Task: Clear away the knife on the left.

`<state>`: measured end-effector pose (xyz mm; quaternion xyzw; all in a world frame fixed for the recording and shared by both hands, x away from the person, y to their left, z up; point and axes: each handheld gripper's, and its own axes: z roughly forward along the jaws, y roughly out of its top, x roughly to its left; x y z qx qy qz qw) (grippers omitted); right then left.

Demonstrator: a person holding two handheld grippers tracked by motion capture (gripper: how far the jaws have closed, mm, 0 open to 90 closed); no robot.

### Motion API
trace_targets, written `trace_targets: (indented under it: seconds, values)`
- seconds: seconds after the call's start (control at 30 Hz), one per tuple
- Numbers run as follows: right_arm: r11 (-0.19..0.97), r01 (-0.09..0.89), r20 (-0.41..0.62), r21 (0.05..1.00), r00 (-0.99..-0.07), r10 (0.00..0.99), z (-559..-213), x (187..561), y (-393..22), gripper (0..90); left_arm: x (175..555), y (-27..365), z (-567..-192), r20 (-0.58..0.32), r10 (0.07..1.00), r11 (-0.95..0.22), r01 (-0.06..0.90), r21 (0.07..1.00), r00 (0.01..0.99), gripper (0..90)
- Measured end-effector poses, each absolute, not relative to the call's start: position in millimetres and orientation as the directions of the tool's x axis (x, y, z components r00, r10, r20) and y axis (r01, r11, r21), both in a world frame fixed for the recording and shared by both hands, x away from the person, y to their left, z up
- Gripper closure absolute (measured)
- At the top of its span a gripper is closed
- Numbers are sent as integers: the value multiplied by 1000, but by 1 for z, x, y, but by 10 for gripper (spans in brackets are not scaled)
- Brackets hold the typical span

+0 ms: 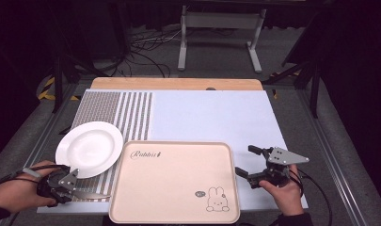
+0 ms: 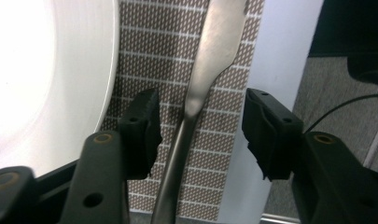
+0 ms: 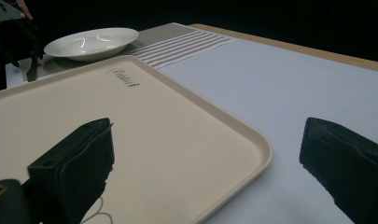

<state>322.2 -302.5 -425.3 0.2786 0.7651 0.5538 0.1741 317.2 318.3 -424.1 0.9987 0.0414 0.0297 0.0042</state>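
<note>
A metal table knife [image 1: 91, 194] lies on the striped placemat [image 1: 113, 108], just below a white plate [image 1: 89, 148] at the front left. My left gripper [image 1: 75, 188] sits over the knife's handle. In the left gripper view the knife [image 2: 210, 60] runs up between the two jaws with a gap on each side, so the left gripper [image 2: 200, 126] is open and its pads are off the metal. The plate [image 2: 37, 70] lies to the left of the jaws. My right gripper [image 1: 245, 160] stands open with nothing in it, just right of the beige tray [image 1: 174, 181].
The beige tray [image 3: 144, 121] with a rabbit print lies at the front centre on a pale mat [image 1: 211, 117]. In the right gripper view, the plate [image 3: 91, 43] is beyond the tray's far corner. The table's wooden back edge [image 1: 178, 84] borders dark floor, cables and a stand.
</note>
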Motion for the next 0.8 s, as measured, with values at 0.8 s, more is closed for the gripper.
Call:
trace_targets:
  seconds: [0.8]
  values:
    - [214, 218, 52, 952, -807, 589, -425, 320, -303, 45, 325, 316, -430, 40, -54, -996, -50, -79, 998, 790]
